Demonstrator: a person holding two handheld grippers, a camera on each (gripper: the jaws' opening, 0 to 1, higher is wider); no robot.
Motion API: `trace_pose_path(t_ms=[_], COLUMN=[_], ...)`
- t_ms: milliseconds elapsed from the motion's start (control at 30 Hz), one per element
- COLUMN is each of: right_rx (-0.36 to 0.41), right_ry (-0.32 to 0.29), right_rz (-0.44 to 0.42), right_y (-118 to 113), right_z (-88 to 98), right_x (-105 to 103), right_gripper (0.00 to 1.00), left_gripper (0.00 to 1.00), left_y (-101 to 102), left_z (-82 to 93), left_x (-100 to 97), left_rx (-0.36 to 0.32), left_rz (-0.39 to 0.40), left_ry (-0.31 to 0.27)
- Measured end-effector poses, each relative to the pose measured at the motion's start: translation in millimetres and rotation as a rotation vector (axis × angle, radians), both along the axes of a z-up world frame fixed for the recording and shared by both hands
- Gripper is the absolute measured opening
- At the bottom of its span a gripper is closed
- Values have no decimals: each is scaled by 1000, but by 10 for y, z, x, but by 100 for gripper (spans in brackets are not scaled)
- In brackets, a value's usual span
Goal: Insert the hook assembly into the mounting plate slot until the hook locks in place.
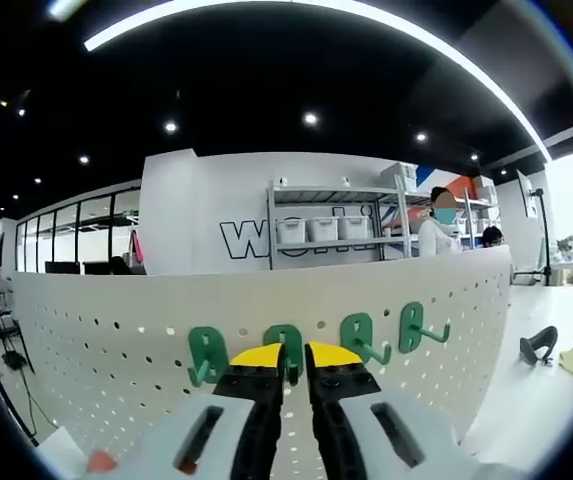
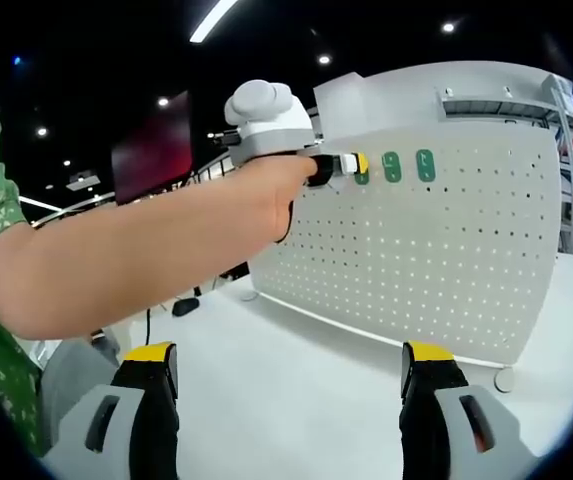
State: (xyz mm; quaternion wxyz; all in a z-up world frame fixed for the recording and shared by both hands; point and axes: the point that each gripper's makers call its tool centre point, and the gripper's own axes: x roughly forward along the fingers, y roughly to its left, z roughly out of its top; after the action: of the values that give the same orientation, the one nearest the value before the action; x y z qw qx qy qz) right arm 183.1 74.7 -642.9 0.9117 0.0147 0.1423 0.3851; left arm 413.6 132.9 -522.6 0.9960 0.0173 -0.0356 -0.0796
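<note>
white perforated mounting plate (image 1: 116, 330) stands upright on a white tabletop (image 2: 306, 390). left gripper (image 1: 295, 352), jaws nearly closed at six o'clock, pinches a green hook (image 1: 284, 345), second in a row of four green hooks (image 1: 361, 335) on it. right gripper (image 2: 291, 365) hangs spread wide, grasping nothing, well apart from the plate.

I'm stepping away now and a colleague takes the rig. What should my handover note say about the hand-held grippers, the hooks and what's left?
Left hand-held gripper: jaws nearly shut on a green plastic hook at the white perforated pegboard.
Right hand-held gripper: open, empty, held back from the board.
Three other green hooks sit in the same row.
Done: hook brought to the board.
Left: whether it has locked can't be told; check, then release.
</note>
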Motion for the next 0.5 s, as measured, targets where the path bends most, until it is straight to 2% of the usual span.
trace_pose_path(t_ms=[400,500], right_rx=[-1,-4], right_ry=[-8,-7], right_rz=[-4,-6], right_y=[17,16], right_z=[25,16], right_x=[-16,-21], right_gripper=[95,95], left_gripper=[17,22], left_y=[-21,-18], left_z=[17,13], left_x=[-26,-35], left_rx=[9,0], left_rz=[-18,-23], left_ry=[-6,-5])
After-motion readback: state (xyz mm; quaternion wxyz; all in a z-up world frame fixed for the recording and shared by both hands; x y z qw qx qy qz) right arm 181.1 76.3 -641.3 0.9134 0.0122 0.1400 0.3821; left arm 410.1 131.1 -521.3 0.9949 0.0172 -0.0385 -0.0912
